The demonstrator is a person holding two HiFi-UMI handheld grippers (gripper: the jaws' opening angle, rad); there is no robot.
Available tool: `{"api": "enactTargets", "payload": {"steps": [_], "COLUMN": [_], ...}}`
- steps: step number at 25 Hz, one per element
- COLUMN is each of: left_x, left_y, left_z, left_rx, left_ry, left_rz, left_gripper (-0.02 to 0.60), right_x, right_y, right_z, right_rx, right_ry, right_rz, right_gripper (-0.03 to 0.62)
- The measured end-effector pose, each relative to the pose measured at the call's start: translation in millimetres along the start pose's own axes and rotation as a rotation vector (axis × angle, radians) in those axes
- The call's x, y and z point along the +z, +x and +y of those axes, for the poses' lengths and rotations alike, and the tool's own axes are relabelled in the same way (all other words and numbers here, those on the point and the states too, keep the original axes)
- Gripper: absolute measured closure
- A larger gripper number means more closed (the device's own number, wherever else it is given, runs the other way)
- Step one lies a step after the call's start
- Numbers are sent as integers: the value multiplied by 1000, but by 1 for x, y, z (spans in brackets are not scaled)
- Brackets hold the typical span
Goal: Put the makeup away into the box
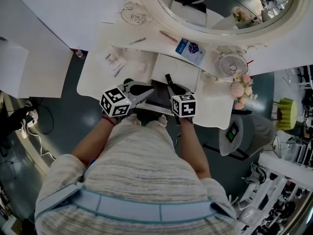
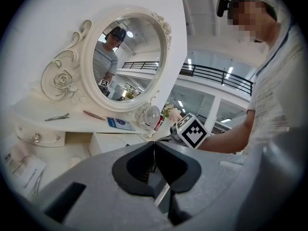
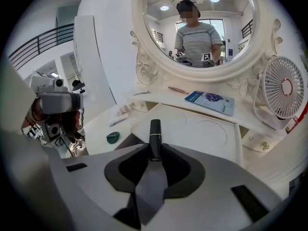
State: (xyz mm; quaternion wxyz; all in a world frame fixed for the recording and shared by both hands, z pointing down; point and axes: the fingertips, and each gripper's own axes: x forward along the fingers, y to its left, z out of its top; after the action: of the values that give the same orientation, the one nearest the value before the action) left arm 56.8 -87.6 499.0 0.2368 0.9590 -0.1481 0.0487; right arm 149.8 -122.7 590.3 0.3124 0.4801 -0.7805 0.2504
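My right gripper (image 1: 172,88) (image 3: 155,149) is shut on a slim black makeup tube (image 3: 155,134) with a gold band. The tube (image 1: 168,79) sticks out past the jaws toward the white box (image 1: 178,71) (image 3: 197,129), whose flat lid has round embossing. My left gripper (image 1: 149,89) (image 2: 154,146) hovers just left of the right one with its jaw tips meeting and nothing seen between them. A dark tray or opening (image 1: 155,100) lies under both grippers at the vanity's front. In the left gripper view the right gripper's marker cube (image 2: 193,132) shows, and the box (image 2: 111,141) sits beyond the jaws.
A big oval mirror (image 1: 220,4) stands behind the white vanity table (image 1: 98,77). On its shelf lie a blue booklet (image 1: 190,50) (image 3: 210,101), a hair clip (image 2: 57,117) and a thin pink stick (image 2: 94,115). A small fan (image 1: 231,64) (image 3: 284,93) and flowers (image 1: 242,88) stand right. A small green item (image 3: 113,137) lies left.
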Motion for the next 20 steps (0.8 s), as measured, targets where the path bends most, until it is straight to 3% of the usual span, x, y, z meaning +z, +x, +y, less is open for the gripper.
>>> {"api": "enactTargets", "payload": {"steps": [10,20], "left_x": [0,-1], "left_y": [-2,-7], "left_z": [-4,-1], "left_rx": [4,17], "left_ry": [17,12], "left_rz": [3,6], "left_gripper": [566,566], "right_x": [-23,-47], "right_y": [-8,14], "right_z": [19,34], "right_rx": [76,113], "right_ry": [-64,-149], "right_rz": [29,123], "right_gripper": [508,508]}}
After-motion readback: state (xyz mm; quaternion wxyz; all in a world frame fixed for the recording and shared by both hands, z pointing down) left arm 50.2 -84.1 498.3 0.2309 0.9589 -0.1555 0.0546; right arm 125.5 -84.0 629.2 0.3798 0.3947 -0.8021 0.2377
